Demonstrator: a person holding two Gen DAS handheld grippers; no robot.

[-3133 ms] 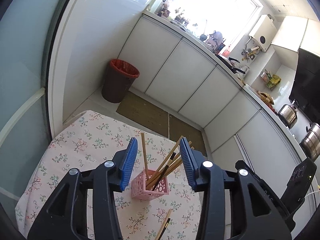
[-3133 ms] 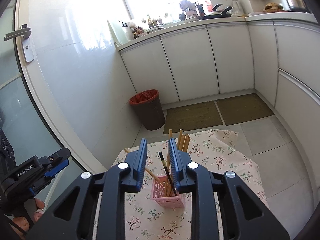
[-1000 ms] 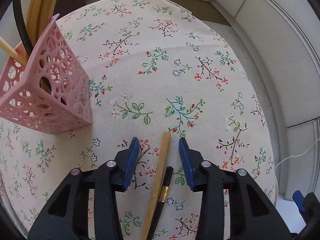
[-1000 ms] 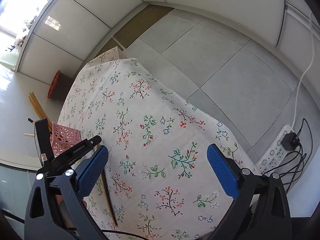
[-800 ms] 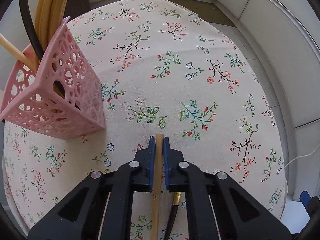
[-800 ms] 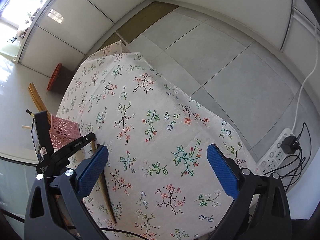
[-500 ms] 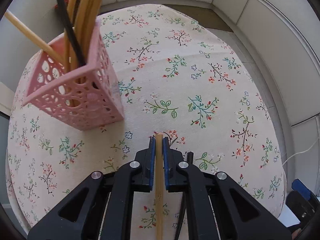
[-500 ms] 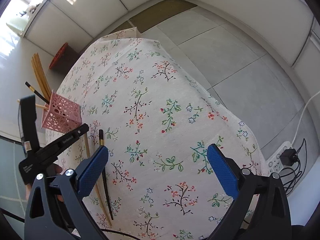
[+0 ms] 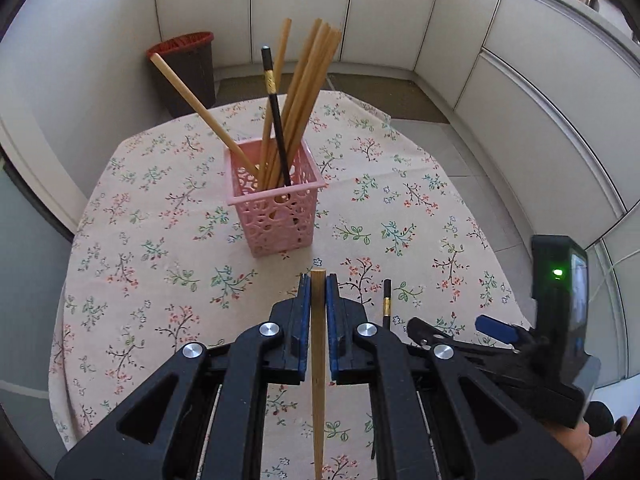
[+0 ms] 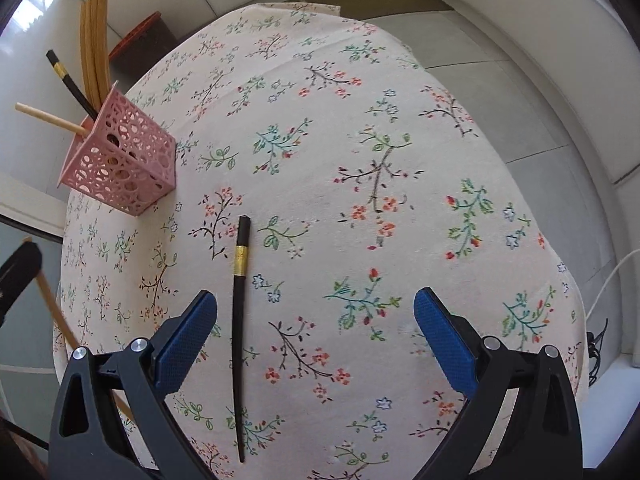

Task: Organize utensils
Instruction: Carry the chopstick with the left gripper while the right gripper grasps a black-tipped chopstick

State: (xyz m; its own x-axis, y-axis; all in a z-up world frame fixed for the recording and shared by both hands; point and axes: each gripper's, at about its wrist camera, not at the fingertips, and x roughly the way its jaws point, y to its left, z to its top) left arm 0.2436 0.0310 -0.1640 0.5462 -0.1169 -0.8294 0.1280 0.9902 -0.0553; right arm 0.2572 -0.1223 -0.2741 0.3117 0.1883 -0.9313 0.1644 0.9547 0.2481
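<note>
Covering the table (image 10: 400,92), a flowered cloth should keep sticks from rolling; white cabinets (image 9: 540,140) ring the room. Clamped in the left gripper (image 9: 319,284), the wooden chopstick (image 9: 319,380) looks light and stiff. The right gripper (image 10: 316,330) gapes empty over the black chopstick (image 10: 240,312), probably slick, best pinched mid-shaft, near the pink basket (image 10: 120,168).

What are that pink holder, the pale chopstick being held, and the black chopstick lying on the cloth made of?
Pink holder: looks like moulded plastic, matte, with cut-out round holes in thin walls.
Pale chopstick in the left gripper: probably bamboo or wood, tan and unvarnished.
Black chopstick: smooth and dark with a gold band; lacquered wood or plastic, hard to tell.
</note>
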